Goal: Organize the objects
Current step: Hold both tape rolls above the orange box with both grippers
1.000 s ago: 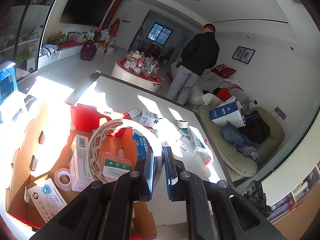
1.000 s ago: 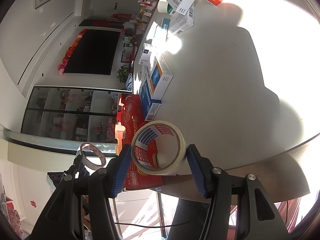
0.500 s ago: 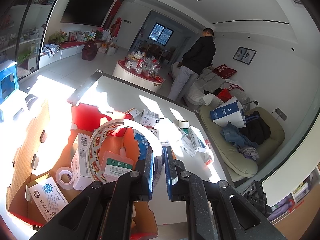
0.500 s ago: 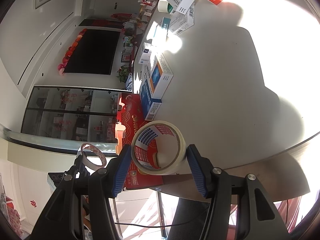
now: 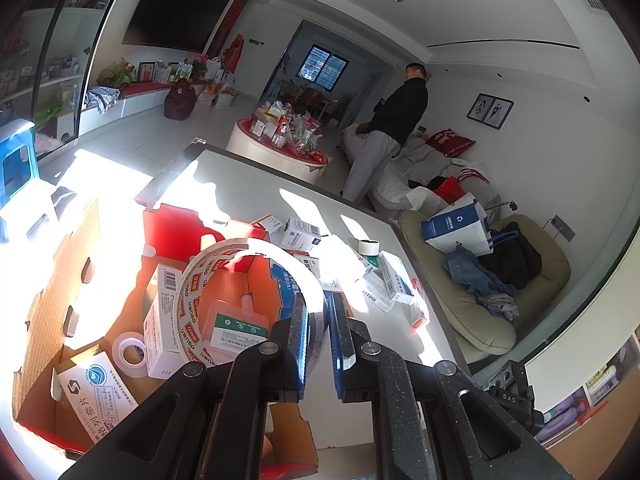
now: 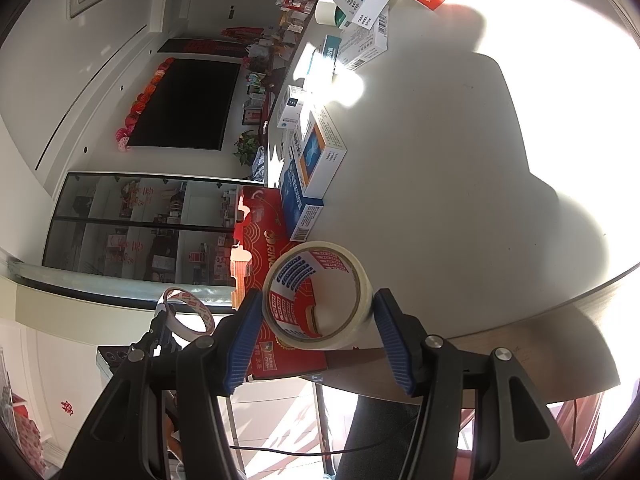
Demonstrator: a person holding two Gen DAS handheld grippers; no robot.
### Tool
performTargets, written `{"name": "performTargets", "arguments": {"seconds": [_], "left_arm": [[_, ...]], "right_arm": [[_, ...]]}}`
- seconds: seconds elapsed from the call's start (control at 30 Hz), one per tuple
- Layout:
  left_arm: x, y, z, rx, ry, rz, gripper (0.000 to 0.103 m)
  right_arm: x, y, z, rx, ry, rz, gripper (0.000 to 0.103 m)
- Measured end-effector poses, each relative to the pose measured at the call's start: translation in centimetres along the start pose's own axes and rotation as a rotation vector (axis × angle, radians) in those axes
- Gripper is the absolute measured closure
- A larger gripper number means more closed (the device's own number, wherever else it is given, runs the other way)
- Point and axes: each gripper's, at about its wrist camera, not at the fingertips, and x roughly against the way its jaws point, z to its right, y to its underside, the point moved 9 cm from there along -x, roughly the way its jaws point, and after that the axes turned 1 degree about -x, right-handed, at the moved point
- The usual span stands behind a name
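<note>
Left gripper (image 5: 318,328) clenched on thin rim of large flat tape ring (image 5: 256,248), held above open cardboard box (image 5: 72,280). Right gripper (image 6: 316,332) grasps fat glossy tape roll (image 6: 320,292), pads apparently touching, over table edge (image 6: 520,312). Small cartons (image 6: 316,156) scattered beyond.

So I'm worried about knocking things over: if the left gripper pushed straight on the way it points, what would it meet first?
Probably the small boxes scattered on the white table just past the cardboard box. The left gripper is shut on a thin tape ring, which would get there first, though depth is unclear.
</note>
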Motion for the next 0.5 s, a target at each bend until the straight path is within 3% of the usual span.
{"name": "performTargets", "arguments": {"seconds": [0.5], "left_arm": [[-0.37,-0.20,0.36,-0.014,-0.001,-0.005,0.094]], "right_arm": [[-0.25,-0.11,0.39,-0.019,-0.015,-0.006,0.047]]}}
